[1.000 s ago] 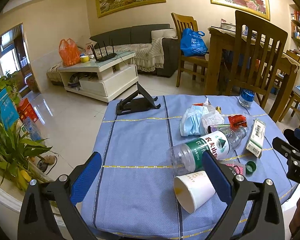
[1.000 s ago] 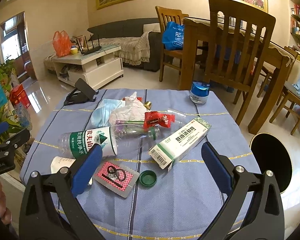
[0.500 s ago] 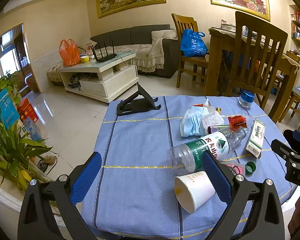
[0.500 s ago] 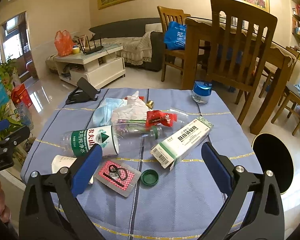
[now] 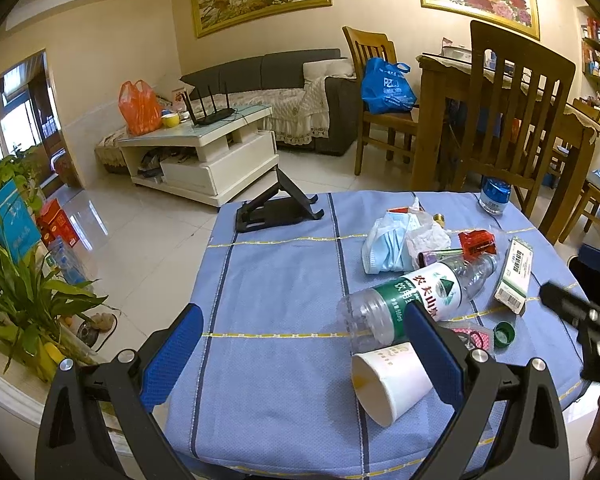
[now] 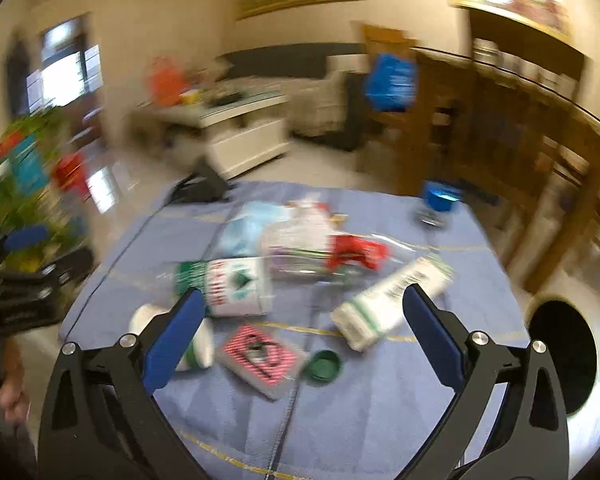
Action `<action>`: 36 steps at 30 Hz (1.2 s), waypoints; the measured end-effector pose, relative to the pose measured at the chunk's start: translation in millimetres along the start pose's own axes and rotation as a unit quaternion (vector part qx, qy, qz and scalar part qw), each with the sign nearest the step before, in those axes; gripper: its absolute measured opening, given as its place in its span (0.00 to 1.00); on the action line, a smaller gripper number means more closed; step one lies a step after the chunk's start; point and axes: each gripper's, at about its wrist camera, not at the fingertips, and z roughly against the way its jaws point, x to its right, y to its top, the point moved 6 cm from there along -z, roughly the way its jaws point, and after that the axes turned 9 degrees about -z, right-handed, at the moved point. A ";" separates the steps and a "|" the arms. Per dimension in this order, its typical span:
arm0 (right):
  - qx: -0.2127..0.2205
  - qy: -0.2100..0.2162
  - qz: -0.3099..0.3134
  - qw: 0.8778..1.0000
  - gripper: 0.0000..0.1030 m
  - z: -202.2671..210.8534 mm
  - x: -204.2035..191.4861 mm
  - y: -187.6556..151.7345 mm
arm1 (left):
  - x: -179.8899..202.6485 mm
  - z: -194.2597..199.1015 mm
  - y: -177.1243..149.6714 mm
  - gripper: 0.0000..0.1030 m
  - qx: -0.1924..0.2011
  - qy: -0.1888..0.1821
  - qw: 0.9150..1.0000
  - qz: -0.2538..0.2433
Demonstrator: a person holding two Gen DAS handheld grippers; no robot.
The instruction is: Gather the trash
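Trash lies on a blue tablecloth [image 5: 276,280]. A clear plastic bottle [image 5: 416,300] with a green label lies on its side, and a tipped white paper cup [image 5: 392,380] sits beside my left gripper's right finger. Nearby lie a green-and-white box [image 5: 514,276], a green cap [image 5: 504,334], a red wrapper [image 5: 476,240] and a crumpled mask with tissue [image 5: 396,240]. My left gripper [image 5: 300,344] is open above the cloth. The right wrist view is blurred; my right gripper [image 6: 300,326] is open over a pink patterned packet [image 6: 260,356], the cap [image 6: 322,366] and the box [image 6: 388,304].
A black bin opening [image 6: 560,356] sits on the floor right of the table. A black folding stand [image 5: 278,210] and a blue-lidded jar [image 5: 494,196] stand at the far side. Wooden chairs [image 5: 512,120] are behind; potted plants [image 5: 24,300] are at the left.
The right gripper has moved fast, swinging leftward over the trash, so its view is now blurred. The left gripper has hardly moved. Both stay open.
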 end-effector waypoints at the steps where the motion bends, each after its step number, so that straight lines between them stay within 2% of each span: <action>1: -0.009 0.022 0.035 0.999 0.95 -4.7 -8.6 3.6 | -3.5 0.0 0.2 0.94 0.001 0.002 1.000 0.002; 2: -0.013 0.028 0.067 0.997 0.95 -8.3 -15.6 6.6 | -6.3 -1.0 0.5 0.94 0.000 0.004 1.000 0.003; 3: -0.032 0.041 0.141 0.989 0.95 -19.3 -32.0 10.0 | -10.7 -2.8 0.9 0.94 -0.003 0.003 1.000 0.005; 4: -0.054 0.054 0.190 0.979 0.95 -29.6 -45.5 10.6 | -13.5 -5.2 0.6 0.94 -0.006 0.003 1.000 0.006; 7: -0.121 0.054 0.320 0.938 0.94 -72.3 -78.3 8.7 | -28.6 -17.8 -4.7 0.94 -0.026 0.000 0.999 0.019; 10: -0.174 0.045 0.396 0.900 0.87 -105.7 -94.9 0.1 | -45.3 -34.5 -20.7 0.94 -0.058 0.002 0.998 0.020; 11: -0.202 0.048 0.415 0.886 0.85 -118.1 -97.7 -4.7 | -53.0 -40.8 -26.8 0.94 -0.068 0.007 0.997 0.023; 15: -0.267 0.034 0.456 0.848 0.80 -148.7 -97.1 -24.0 | -78.1 -50.0 -39.6 0.94 -0.074 0.000 0.996 0.047; 17: -0.285 0.029 0.469 0.835 0.77 -159.8 -97.3 -32.0 | -85.0 -51.4 -41.4 0.94 -0.071 0.002 0.996 0.055; 18: -0.288 0.032 0.467 0.836 0.71 -162.8 -97.5 -31.1 | -86.2 -52.3 -42.0 0.94 -0.070 0.001 0.996 0.057; 20: -0.303 0.032 0.464 0.832 0.68 -170.6 -99.1 -34.1 | -88.2 -55.6 -44.2 0.94 -0.070 -0.002 0.996 0.060; 21: -0.302 0.023 0.477 0.825 0.67 -175.0 -101.4 -39.4 | -86.8 -56.5 -45.1 0.94 -0.072 -0.004 0.996 0.060; 23: -0.304 -0.002 0.512 0.803 0.65 -183.5 -100.2 -50.2 | -84.1 -60.6 -48.1 0.94 -0.076 -0.012 0.995 0.063; 24: -0.311 0.002 0.507 0.804 0.63 -184.7 -101.0 -52.1 | -82.7 -61.8 -48.9 0.94 -0.077 -0.014 0.995 0.063; 25: -0.316 0.013 0.495 0.809 0.63 -184.9 -100.4 -45.6 | -81.2 -61.7 -48.7 0.94 -0.076 -0.014 0.995 0.061; 28: -0.294 0.036 0.487 0.821 0.62 -177.2 -106.8 -30.1 | -76.4 -57.2 -46.3 0.94 -0.067 -0.016 0.996 0.054; 30: -0.279 0.049 0.468 0.837 0.62 -169.6 -109.5 -16.7 | -72.5 -53.4 -43.1 0.94 -0.057 -0.021 0.997 0.049; 33: -0.240 0.085 0.407 0.877 0.62 -148.9 -108.6 12.6 | -59.5 -43.8 -36.9 0.94 -0.035 -0.049 0.997 0.037; 36: -0.157 0.135 0.287 0.935 0.62 -113.7 -90.1 55.0 | -39.1 -32.7 -33.3 0.94 -0.019 -0.078 0.997 0.016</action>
